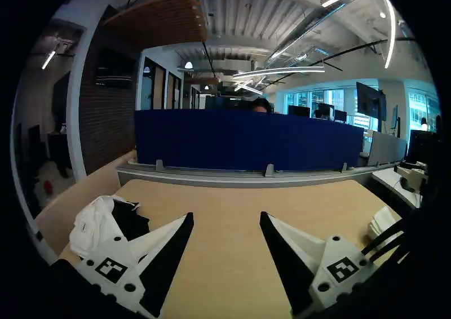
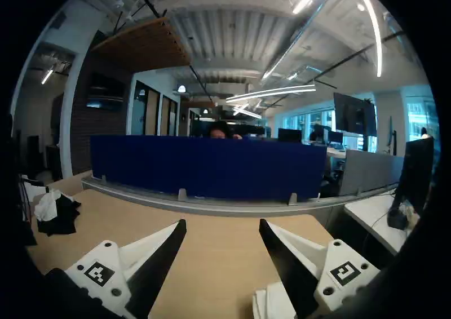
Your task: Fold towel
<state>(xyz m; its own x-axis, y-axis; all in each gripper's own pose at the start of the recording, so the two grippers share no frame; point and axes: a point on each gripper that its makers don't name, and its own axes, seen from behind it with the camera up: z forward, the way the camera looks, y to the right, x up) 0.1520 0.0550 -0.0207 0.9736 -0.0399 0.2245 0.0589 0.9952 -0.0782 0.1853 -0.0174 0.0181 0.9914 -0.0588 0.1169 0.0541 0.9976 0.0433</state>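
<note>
**Left gripper** [image 1: 226, 215]: two wedge-shaped fingers, white-bodied with black inner faces and a square marker tag near each base. The fingers are held spread wide, and nothing is gripped between them.

**Right gripper** [image 2: 221, 223]: built the same way and likewise spread. Bare table is seen through the gap.

**Tabletop** [image 1: 237, 206]: pale wood grain, smooth and matte, with rounded far corners.

**Towel heap** [image 1: 104, 220]: crumpled white and black cloth in soft folds, lying at the table's left edge just beside the left gripper. In the right gripper view it is seen well apart, far left [image 2: 53, 209].

**Folded stack** [image 1: 383, 220]: white, flat-layered cloth at the table's right edge. In the right gripper view it is seen low, beside the right-hand finger [image 2: 273, 302].

Open wood is left between heap and stack.

**Blue partition** [image 1: 248, 138]: cloth-like panel on a grey rail [image 1: 225, 175], by which the far edge is bounded.
</note>
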